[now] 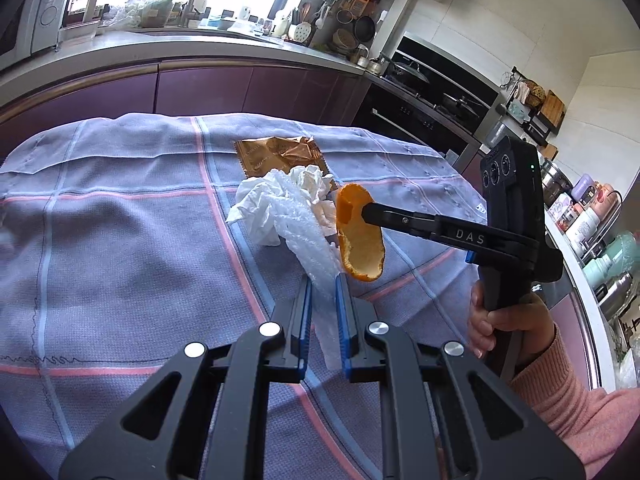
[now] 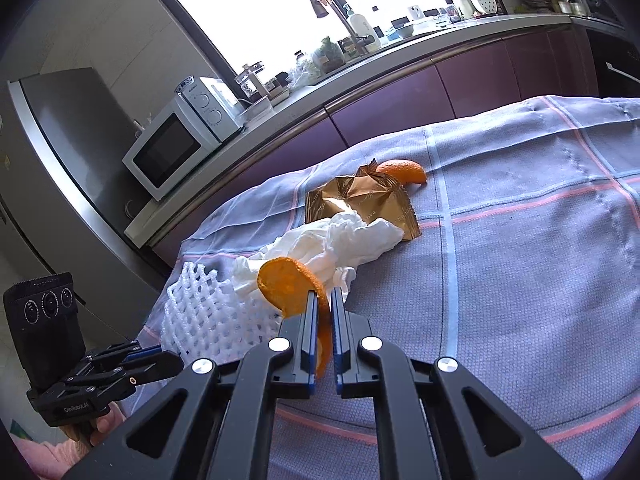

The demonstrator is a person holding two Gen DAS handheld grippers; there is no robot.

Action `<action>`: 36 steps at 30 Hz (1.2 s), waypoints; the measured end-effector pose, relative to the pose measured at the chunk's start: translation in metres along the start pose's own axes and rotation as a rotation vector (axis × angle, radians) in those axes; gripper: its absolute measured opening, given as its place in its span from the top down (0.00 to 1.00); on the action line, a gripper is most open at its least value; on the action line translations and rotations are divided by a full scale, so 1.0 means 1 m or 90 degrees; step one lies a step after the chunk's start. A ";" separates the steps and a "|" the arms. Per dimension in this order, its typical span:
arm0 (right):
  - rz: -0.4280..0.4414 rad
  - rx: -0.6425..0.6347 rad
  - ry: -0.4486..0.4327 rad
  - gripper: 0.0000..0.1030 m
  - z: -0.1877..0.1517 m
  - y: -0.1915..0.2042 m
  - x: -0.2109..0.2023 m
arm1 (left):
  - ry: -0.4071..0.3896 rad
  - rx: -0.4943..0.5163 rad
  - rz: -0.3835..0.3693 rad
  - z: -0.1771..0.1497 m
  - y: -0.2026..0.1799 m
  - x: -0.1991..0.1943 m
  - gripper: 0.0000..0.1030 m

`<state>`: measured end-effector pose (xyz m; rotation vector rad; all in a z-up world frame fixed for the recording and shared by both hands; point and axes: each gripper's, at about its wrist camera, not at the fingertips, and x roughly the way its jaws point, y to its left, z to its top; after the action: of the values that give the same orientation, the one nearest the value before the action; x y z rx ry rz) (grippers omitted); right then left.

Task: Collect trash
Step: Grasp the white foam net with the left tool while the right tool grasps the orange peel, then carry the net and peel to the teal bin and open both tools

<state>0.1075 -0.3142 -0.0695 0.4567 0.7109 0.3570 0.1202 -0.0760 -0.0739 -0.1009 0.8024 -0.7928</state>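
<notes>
Left gripper [image 1: 324, 280] pinches white foam net [image 2: 208, 316]; right gripper [image 2: 325, 300], marked "DAS", clamps orange peel [image 1: 358, 236]. Both hang over a checked cloth [image 1: 120, 220] beside tissue [image 1: 272, 204] and gold wrapper [image 2: 360, 200]; kitchen counter [image 1: 180, 50] beyond.

the orange peel [image 1: 360, 236] hides part of the white tissue [image 1: 272, 204]; the person's sleeve [image 1: 576, 404] runs off frame.

free: bare cloth [image 2: 520, 280] right of pile | blocked: tissue [image 2: 340, 240], wrapper [image 2: 360, 200] (touching, mid-table)

Your right gripper [image 2: 325, 300] pinches an orange peel [image 2: 286, 286] above the white foam net [image 2: 204, 316] and tissue [image 2: 340, 240].
</notes>
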 end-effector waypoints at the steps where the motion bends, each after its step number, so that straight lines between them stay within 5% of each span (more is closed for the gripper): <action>1: 0.002 -0.001 -0.002 0.95 -0.001 0.002 -0.002 | -0.003 0.003 -0.002 -0.001 0.000 -0.004 0.88; 14: 0.037 -0.023 -0.022 0.95 -0.008 0.033 -0.017 | -0.046 0.024 0.017 -0.017 0.007 -0.056 0.88; 36: 0.145 -0.101 0.022 0.95 -0.014 0.131 0.024 | -0.122 -0.036 0.143 -0.053 0.062 -0.167 0.88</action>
<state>0.0943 -0.1890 -0.0250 0.3829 0.6596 0.6321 0.0497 0.0913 -0.0325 -0.1324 0.6407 -0.5399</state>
